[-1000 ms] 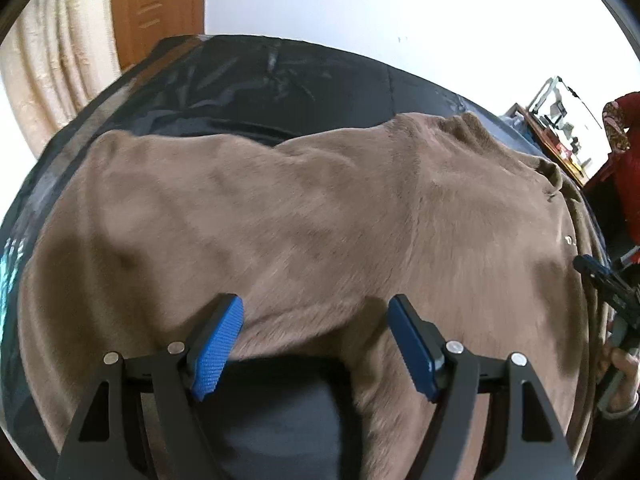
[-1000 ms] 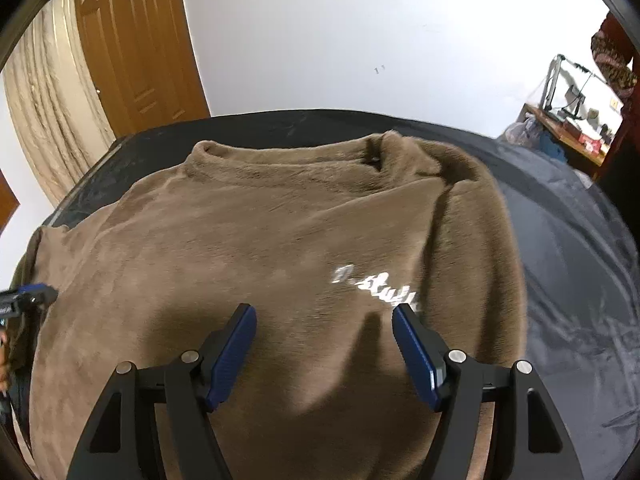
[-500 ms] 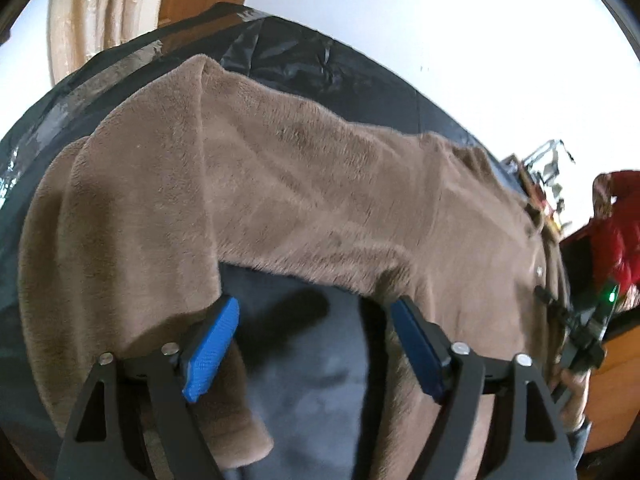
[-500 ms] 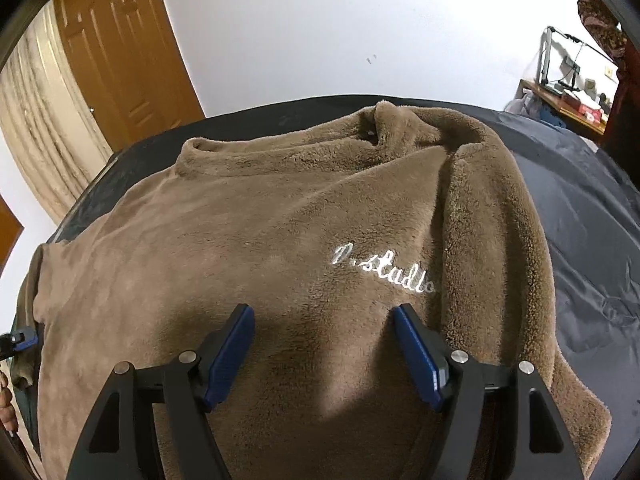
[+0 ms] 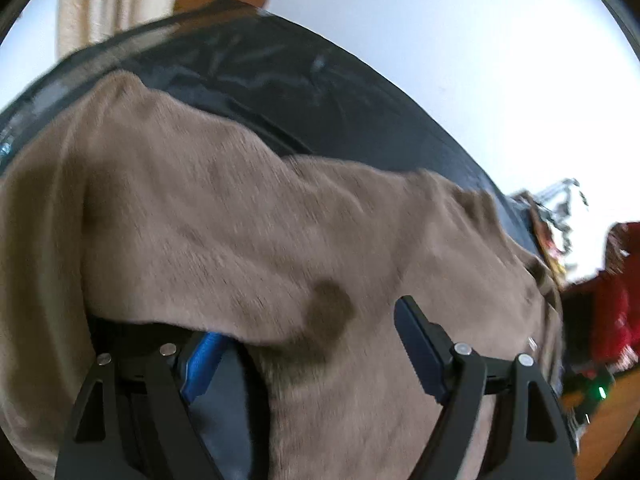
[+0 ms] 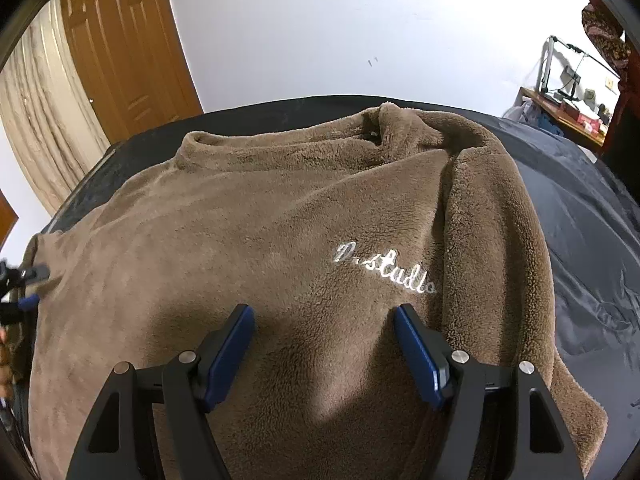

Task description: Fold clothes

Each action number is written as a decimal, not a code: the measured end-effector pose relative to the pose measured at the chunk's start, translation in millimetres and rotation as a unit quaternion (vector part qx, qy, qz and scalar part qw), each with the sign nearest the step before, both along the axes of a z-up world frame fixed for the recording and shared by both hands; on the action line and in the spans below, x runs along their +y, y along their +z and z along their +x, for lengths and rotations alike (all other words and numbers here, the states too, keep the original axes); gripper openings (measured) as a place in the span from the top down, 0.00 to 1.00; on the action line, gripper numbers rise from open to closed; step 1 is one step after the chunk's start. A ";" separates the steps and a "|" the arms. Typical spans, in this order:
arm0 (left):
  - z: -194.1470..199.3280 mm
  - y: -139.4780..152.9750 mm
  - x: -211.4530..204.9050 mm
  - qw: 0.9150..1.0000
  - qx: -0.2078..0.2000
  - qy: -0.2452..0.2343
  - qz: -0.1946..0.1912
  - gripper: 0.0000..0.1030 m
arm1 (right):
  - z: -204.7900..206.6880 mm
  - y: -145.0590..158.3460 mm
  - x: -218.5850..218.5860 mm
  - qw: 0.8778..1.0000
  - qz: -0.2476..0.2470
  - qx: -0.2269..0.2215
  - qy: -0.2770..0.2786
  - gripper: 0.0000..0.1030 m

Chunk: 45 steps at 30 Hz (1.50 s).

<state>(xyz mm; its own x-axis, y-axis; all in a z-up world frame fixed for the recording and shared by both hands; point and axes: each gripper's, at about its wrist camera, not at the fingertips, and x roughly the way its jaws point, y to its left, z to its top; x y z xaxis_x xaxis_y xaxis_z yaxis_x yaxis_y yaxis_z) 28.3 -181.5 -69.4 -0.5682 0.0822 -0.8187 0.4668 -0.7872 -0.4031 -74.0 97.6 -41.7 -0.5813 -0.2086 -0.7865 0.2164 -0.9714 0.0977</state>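
A brown fleece sweater point(image 6: 260, 240) with silver lettering point(image 6: 384, 272) lies spread on the black table cover point(image 6: 580, 220), collar at the far side. My right gripper point(image 6: 323, 312) hovers open over the chest, just left of the lettering, holding nothing. In the blurred left wrist view, my left gripper point(image 5: 308, 320) is at the sweater point(image 5: 240, 220) where the sleeve meets the body. Its jaws are closing with a fold of fabric between them. The left pad sits partly under the fabric edge, and the right pad lies on top. The left gripper point(image 6: 24, 280) also shows at the sweater's left edge.
A wooden door point(image 6: 124, 52) and a beige curtain point(image 6: 36, 120) stand behind the table's far left. A cluttered desk point(image 6: 568, 100) is at the far right. Bare black cover point(image 5: 320, 92) runs beyond the sweater, and something red point(image 5: 616, 300) shows at the right.
The left gripper rolled and shifted along the sweater's edge to the sleeve and body junction. Fabric now covers its left pad, and the jaws have narrowed. The right gripper stayed over the chest.
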 end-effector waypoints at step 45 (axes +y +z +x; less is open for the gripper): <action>-161.4 52.0 43.3 0.968 0.025 -0.192 -0.157 0.30 | -179.2 -8.3 -61.5 0.995 0.079 -0.054 -0.013 0.18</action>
